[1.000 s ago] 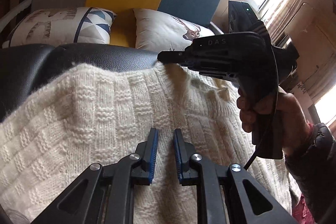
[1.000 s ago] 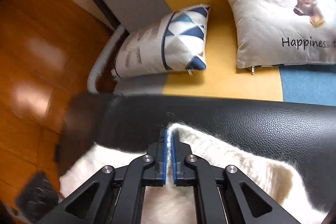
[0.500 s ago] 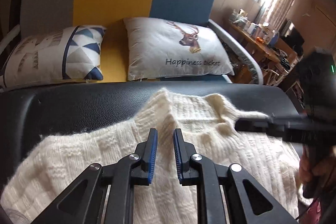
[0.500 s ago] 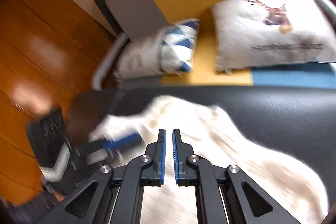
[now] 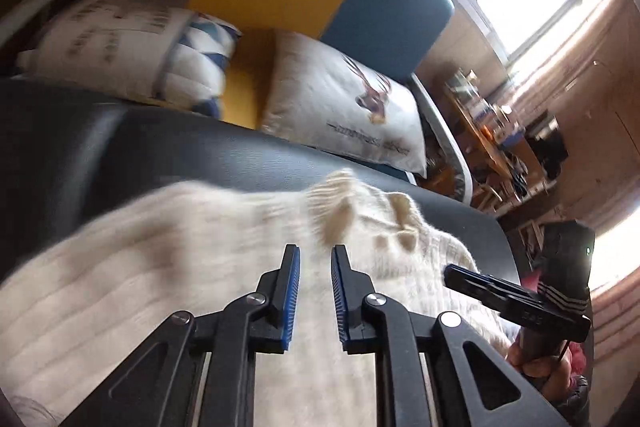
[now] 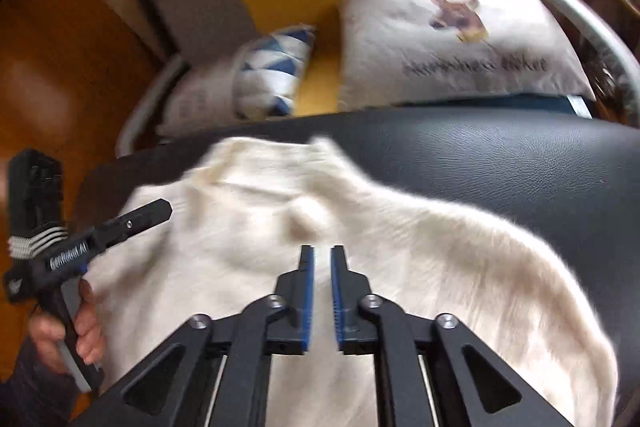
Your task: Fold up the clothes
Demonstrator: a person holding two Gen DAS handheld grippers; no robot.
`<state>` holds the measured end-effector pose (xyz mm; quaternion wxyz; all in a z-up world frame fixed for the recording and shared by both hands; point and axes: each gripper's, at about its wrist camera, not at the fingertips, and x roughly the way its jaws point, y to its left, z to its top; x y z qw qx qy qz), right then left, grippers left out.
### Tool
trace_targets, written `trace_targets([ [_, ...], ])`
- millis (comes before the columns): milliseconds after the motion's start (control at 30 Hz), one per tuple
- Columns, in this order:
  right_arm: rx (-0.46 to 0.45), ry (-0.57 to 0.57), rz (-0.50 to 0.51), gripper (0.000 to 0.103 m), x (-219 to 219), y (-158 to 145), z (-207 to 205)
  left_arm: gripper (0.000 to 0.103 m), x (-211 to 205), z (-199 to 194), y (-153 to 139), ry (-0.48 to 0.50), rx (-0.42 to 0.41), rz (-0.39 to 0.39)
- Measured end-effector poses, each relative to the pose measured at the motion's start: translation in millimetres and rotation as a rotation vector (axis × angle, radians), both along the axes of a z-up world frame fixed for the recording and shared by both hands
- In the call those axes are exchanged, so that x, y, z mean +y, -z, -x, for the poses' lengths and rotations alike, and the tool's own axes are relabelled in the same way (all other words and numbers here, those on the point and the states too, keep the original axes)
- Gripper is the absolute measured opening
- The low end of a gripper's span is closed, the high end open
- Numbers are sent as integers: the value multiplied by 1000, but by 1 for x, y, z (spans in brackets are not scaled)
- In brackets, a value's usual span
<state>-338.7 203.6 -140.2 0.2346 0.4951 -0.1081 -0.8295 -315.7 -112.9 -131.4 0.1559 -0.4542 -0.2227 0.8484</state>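
cream knit sweater (image 5: 208, 267) lies spread on the black padded surface (image 5: 168, 147), directly under and ahead of both sets of fingers; a rumpled, bunched fold (image 5: 340, 211) sits just beyond the left fingertips. left gripper (image 5: 314, 255): fingers a little apart, nothing between the pads, hovering above the knit, not touching as far as the blur allows. right gripper (image 6: 321, 253): jaws opening, gap narrow, no cloth between the pads; knit lies below and ahead of the tips. each gripper appears in the other's view, off to the side over the garment's edge, held in a hand (image 6: 76, 327). judged step: between folds — one edge seems laid down and let go, next grasp not yet taken. next move likely calls for widening both sets of fingers, lowering onto an outer edge or sleeve either side, pinching one clean layer, and carrying it over evenly. loose knit may drag or bunch further. sofa cushions (image 6: 452, 39) beyond the surface, not involved.
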Motion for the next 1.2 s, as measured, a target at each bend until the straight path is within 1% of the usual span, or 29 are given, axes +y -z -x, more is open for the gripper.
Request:
trace_targets([
  [33,7,-22,9,43,-7,-3,-13,15,-25,-20,-5,-35,4,-1],
  [67,13,-44,18,51,-14,-6,-26,15,-50,-40,-10,-74,6,7],
  [100,20,-66,27,56,-21,-9,-39,16,-76,-62,-13,-126,3,42],
  [167,33,-111,45,56,-35,-16,-64,16,-127,-106,-17,-231,-8,110],
  [333,26,-222,49,56,-97,-19,-108,16,-240,-209,-4,-490,-111,241],
  [467,18,-291,10,56,-148,-20,-129,16,-290,-268,13,-603,-152,259],
  [533,8,-308,-14,57,-168,-18,-137,16,-301,-284,20,-613,-150,242],
  [600,-16,-309,-30,57,-183,-13,-140,16,-306,-289,27,-602,-151,231],
  [667,-52,-299,-24,57,-193,-6,-138,16,-309,-289,35,-585,-155,225],
  [733,-77,-279,-27,57,-199,1,-136,16,-311,-284,41,-570,-153,225],
  [800,-85,-257,-60,57,-204,7,-131,16,-311,-276,44,-553,-143,246],
  [900,-97,-242,-85,58,-207,15,-128,16,-317,-257,48,-546,-155,278],
  [967,-90,-242,-102,58,-210,17,-126,16,-324,-244,50,-553,-168,286],
  [1033,-76,-246,-118,61,-215,18,-124,17,-335,-230,50,-570,-185,288],
  [1133,-25,-282,-187,63,-226,21,-129,17,-347,-209,51,-593,-208,307],
  [1200,11,-315,-242,66,-234,22,-136,17,-352,-195,50,-597,-229,331],
])
